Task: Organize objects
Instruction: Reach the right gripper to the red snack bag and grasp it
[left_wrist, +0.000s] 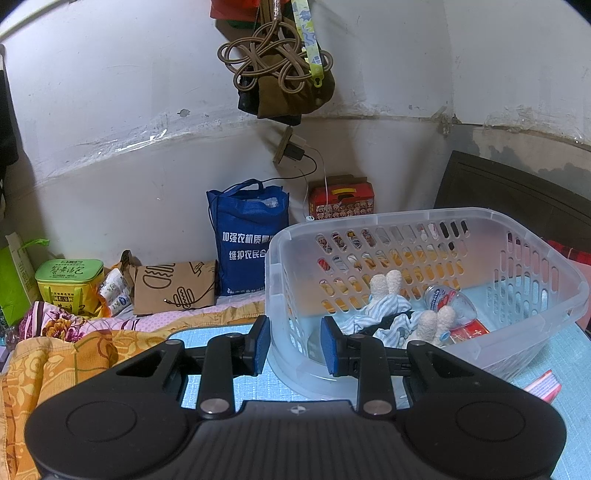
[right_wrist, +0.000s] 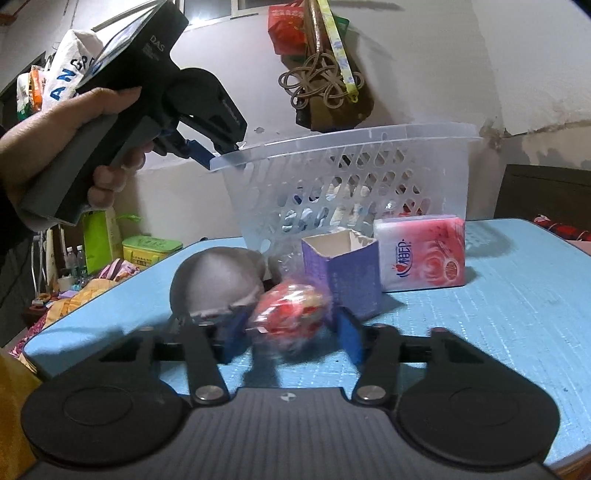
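Now the right claw (right_wrist: 291, 332) has its blue fingers (right_wrist: 349, 332) on both sides of a red wrapped ball (right_wrist: 291, 317) on the blue bench (right_wrist: 498, 314); whether the pads press it is too blurred to tell. Behind it stand a purple box (right_wrist: 343, 273), a grey bowl (right_wrist: 218, 280) and a pink tissue pack (right_wrist: 421, 254). The left claw (left_wrist: 293, 345) is clenched on the basket (left_wrist: 424, 221) rim.

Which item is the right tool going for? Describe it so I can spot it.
Find the clear slotted basket on the blue table. In front of it stand a pink tissue pack and an open purple carton. Just before the carton, between the right tool's pads, lies the small red-and-white wrapped item, the only rounded red thing.
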